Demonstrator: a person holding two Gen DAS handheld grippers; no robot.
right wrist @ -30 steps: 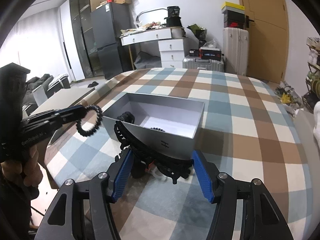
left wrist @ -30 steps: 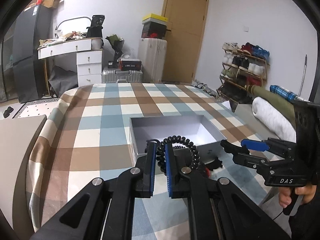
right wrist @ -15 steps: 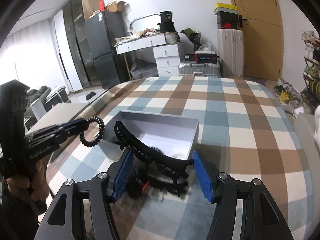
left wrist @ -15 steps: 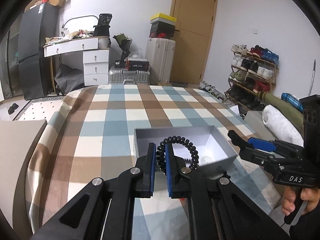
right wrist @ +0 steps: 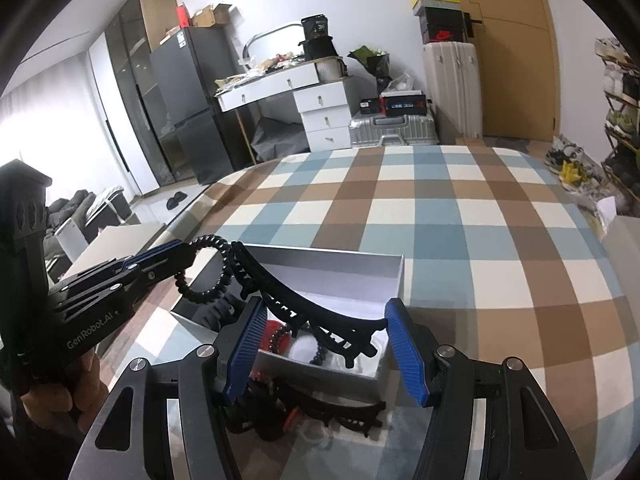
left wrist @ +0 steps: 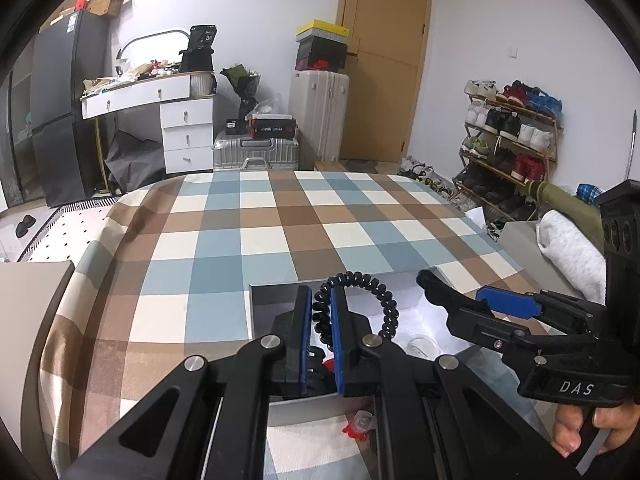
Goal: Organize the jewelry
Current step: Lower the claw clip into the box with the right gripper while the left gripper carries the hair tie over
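Drop-off step: left gripper (left wrist: 321, 322) pinches a coil tie (left wrist: 372, 300), right gripper (right wrist: 326, 344) spans a comb clip (right wrist: 304, 300) (both over the box (right wrist: 352, 258), twelve o'clock). Next: release inside.

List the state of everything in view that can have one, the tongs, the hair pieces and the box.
Left tongs: shut on the black spiral hair tie, held above the box.
Right tongs: shut on the black toothed headband, which spans the pads, over the box.
Grey box: open, no lid on it, items already inside.
Second black headband: lying on the checked cloth, outside the box.
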